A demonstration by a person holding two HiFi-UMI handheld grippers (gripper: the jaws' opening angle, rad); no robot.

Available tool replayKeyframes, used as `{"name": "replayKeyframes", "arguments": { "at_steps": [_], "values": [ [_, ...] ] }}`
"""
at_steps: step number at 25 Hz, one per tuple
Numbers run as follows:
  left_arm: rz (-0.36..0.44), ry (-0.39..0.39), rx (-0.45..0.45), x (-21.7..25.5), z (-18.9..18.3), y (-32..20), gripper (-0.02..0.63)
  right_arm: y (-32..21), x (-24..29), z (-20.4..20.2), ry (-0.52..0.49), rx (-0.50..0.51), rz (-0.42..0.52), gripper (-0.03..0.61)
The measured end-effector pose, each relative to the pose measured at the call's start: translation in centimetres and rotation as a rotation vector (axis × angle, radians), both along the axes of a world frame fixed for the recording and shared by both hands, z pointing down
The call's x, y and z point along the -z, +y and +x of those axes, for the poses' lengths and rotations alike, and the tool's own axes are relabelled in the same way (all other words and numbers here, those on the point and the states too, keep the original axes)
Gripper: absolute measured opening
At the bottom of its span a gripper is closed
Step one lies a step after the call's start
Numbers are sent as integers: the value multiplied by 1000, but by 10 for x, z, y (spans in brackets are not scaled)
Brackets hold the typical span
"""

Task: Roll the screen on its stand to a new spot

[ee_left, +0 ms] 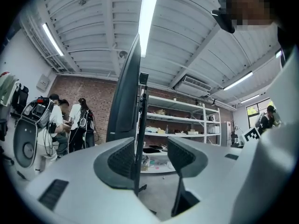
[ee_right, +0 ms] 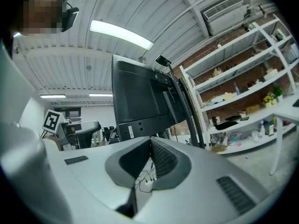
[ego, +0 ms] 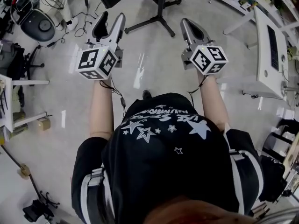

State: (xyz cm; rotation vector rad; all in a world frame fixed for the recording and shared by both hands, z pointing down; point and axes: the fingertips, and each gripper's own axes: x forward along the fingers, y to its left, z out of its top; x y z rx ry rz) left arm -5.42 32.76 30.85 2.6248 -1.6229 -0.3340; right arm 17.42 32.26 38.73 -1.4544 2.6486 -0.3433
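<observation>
The dark screen (ee_right: 140, 101) stands on a black wheeled stand, whose legs (ego: 156, 18) spread over the floor just ahead of me. In the left gripper view the screen (ee_left: 125, 97) shows edge-on, with its pole (ee_left: 138, 139) seen through the jaw gap. My left gripper (ego: 110, 22) (ee_left: 149, 155) is open with nothing between its pads, short of the stand and to its left. My right gripper (ego: 189, 27) (ee_right: 150, 146) is to the right of the stand's legs. Its tips meet on nothing, and it points at the back of the screen.
A white desk (ego: 268, 55) with a keyboard stands to the right. An office chair (ego: 39, 24) and floor cables (ego: 79, 20) lie at the far left. White shelves (ee_left: 182, 120) line the brick wall, and people (ee_left: 70, 125) stand at the left. A tripod (ego: 37, 204) is behind me.
</observation>
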Motion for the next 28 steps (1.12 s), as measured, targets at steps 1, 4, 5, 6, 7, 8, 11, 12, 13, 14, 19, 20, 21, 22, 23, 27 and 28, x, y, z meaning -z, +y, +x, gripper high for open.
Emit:
{"name": "replayKeyframes", "arguments": {
  "at_steps": [1,4,5,6,7,8,11,12,13,14,19,20,21,22,23,27,28],
  "values": [
    [-3,-1,4,0,4,2,234,1,0,3,-2,5,-2,8],
    [-21,2,22,-1,16,10,194,7,1,11,2,26,-16,6],
    [-25,-2,26,-2,22,13,182,10,1,15,6,34,-20,7],
    [-28,-11,29,-4,28,18,167,13,1,19,9,40,-25,8],
    [-30,-22,32,-6,35,22,149,15,-1,24,12,45,-31,6],
    [-33,-33,35,-8,41,26,132,18,-3,29,13,48,-38,6],
    [-42,-37,35,-14,59,39,90,28,-12,45,13,53,-57,6],
    [-48,-32,34,-16,64,45,80,32,-14,49,13,56,-61,6],
    [-54,-28,35,-18,68,50,76,35,-17,52,11,60,-65,6],
    [-60,-27,38,-20,72,55,72,39,-18,55,7,64,-68,6],
    [-69,-36,57,-26,88,75,41,54,-21,66,-9,90,-62,6],
    [-65,-38,60,-25,91,80,33,58,-22,69,-7,96,-62,6],
    [-62,-43,61,-24,95,84,24,62,-23,73,-5,99,-63,6],
    [-61,-48,61,-24,99,89,17,66,-24,77,-6,99,-66,6],
    [-64,-52,63,-25,104,94,14,69,-26,82,-9,97,-70,6],
    [-86,-38,70,-31,117,108,12,83,-26,95,-17,97,-70,6],
    [-85,-37,71,-32,119,112,12,87,-26,96,-15,100,-68,6]
  ]
}}
